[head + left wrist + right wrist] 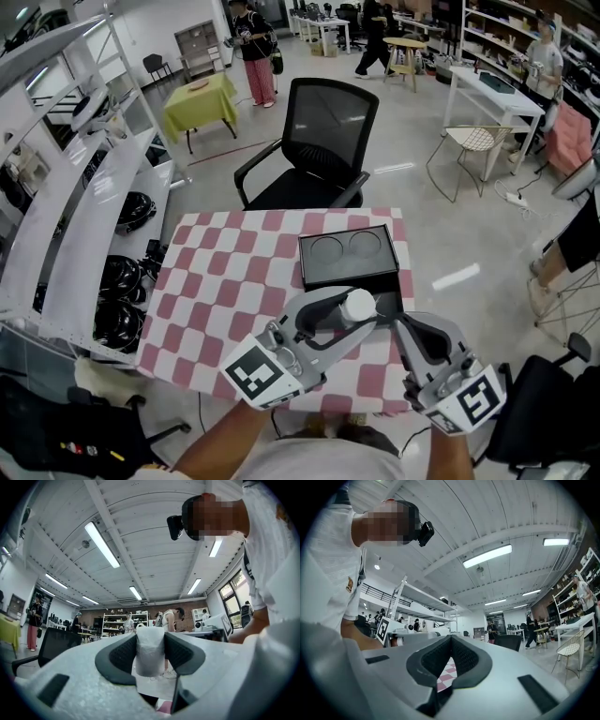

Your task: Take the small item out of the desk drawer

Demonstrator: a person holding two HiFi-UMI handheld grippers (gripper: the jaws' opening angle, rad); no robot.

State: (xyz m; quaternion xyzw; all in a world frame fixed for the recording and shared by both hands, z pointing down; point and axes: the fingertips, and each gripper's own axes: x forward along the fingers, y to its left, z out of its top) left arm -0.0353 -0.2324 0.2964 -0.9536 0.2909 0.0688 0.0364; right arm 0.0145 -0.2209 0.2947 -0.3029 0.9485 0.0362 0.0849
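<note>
A small white cylindrical item (360,303) is held above the front of the checkered table (216,291), pinched between the dark pads of my left gripper (349,309). The left gripper view shows the same white item (150,651) standing upright between the two pads, which press on both its sides. Just behind it sits a black desk drawer box (349,251) with two round recesses on top. Its drawer (392,298) looks pulled out toward me. My right gripper (403,323) hovers to the right of the item, with its jaws shut and nothing between them (450,640).
A black office chair (317,141) stands behind the table. White shelving (89,211) with black items runs along the left. A yellow-green covered table (202,101), a wire chair (473,148) and several people are farther back. Another dark chair (548,412) is at my right.
</note>
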